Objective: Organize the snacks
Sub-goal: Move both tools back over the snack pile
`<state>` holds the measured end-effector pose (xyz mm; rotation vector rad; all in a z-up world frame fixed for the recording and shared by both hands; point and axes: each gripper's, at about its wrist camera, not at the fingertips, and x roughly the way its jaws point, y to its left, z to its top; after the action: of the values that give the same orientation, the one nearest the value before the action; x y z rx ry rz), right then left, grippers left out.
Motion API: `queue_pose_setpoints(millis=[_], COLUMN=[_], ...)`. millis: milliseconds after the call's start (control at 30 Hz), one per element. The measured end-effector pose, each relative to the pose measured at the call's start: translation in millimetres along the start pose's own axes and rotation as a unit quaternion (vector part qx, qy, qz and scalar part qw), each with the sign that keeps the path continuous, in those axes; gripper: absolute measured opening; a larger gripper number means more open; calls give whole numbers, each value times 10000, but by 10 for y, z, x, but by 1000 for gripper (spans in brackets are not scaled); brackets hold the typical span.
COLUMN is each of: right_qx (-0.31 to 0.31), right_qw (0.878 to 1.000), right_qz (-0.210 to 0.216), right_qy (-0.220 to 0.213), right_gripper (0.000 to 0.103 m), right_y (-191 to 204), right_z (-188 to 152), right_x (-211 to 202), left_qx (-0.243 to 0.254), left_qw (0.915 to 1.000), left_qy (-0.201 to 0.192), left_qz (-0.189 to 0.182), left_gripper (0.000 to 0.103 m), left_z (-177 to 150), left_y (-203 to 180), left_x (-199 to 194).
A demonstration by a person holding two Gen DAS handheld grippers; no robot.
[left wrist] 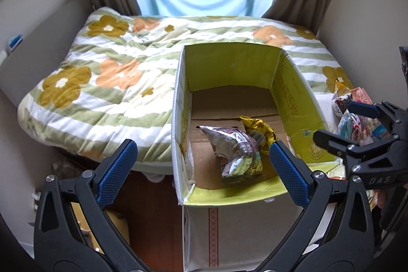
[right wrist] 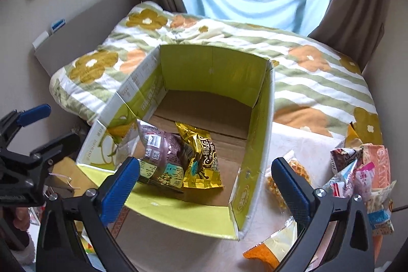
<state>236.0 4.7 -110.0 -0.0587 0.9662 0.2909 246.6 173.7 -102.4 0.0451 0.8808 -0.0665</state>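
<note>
- While both grippers hung above the cardboard box (right wrist: 257, 124), the right gripper (right wrist: 205, 176) had its jaws spread wide, nothing between them.
- Released too, the left gripper (left wrist: 202, 159) held nothing.
- Inside the box a mauve snack bag (right wrist: 163, 157) leaned against a gold snack packet (right wrist: 201, 162).
- More snacks (right wrist: 362, 175) lay heaped right of the box, near a flowered quilt (left wrist: 102, 78) on the bed.

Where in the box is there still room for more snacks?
The far half of the box floor is bare cardboard, between the back wall and the gold packet. The near left corner is crowded: the purple packet leans there beside the gold one. Outside, the snack pile crowds the right.
</note>
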Motion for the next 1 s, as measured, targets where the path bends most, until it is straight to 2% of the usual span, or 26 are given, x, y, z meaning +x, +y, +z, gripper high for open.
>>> queue_pose_setpoints(millis=[167,300,500,700,800,1000], right_qx=[174,445,662,910,958,819], right_qw=[9994,9982,9935,9885,9889,9941], right_qz=[-100,-185,-780,-1065,-1001,-685], right_qy=[-269,-357,-498,-563,-533,-171], right_gripper=[103,103,103,103,103,103], right_y=[-83,-316,-745,-1284,-1557,-2035], right_z=[-75,-199,-489,-799,-976,-1349], right_x=[-383,-725,-1182,-1475,-1553,-1540], left_qx=[157,390,601,545,416,233], left_qw=[9993,9967,9932,9925,9926,9906], left_qy=[-136,-168,-236,-163,-30,440], left_qz=[-324,-697,-967,-1081,-1144,-1277], left_gripper=[103,103,103,103,103,103], left_z=[-5,-25,-122,-263,-392,-717], left_y=[-132,-358,-772,-1322,-1641,-2433], left_x=[-169,-286,-469,-576,-582,-493])
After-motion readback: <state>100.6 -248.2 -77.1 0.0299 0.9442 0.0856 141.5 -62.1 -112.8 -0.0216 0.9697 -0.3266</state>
